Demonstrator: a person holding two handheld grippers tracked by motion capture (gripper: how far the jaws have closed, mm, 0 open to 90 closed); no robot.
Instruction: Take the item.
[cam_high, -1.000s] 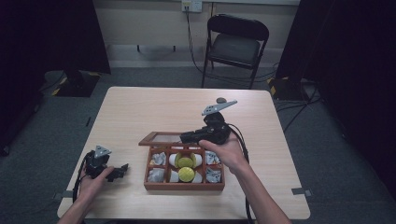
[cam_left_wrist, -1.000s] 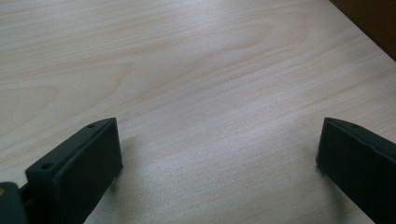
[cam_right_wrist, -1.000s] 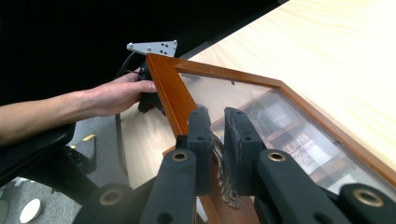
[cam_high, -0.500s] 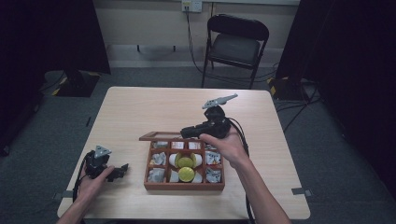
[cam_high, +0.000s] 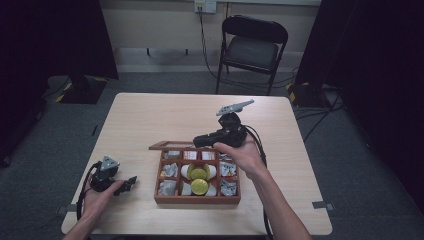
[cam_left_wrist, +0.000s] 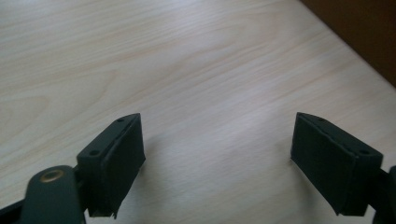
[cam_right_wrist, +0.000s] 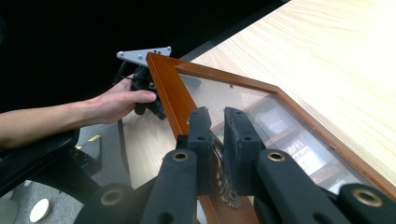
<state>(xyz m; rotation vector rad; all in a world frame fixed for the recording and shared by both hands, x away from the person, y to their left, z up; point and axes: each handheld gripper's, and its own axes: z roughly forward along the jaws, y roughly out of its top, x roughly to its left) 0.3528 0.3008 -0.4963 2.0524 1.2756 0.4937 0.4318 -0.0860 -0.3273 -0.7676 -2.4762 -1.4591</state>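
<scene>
A wooden compartment box (cam_high: 197, 200) sits in the middle of the table, with silver wrapped packets and two yellow-green round things in white cups inside. Its glass lid (cam_high: 170, 145) is raised a little off the far edge. My right gripper (cam_high: 198, 141) is shut on the brass clasp (cam_right_wrist: 225, 186) on the lid's wooden frame (cam_right_wrist: 168, 88); the right gripper's (cam_right_wrist: 218, 135) jaws stand close together. My left gripper (cam_high: 131, 181) rests on the table left of the box. The left gripper's (cam_left_wrist: 217, 158) jaws have just been closing, with only bare tabletop between them.
The light wooden table (cam_high: 150, 120) has free room behind and on both sides of the box. A black folding chair (cam_high: 252, 47) stands beyond the far edge. The box's dark side (cam_left_wrist: 359, 32) lies ahead and right of the left gripper.
The right gripper has tipped up slightly with the lid's edge in it. The left hand has kept its place beside the box.
</scene>
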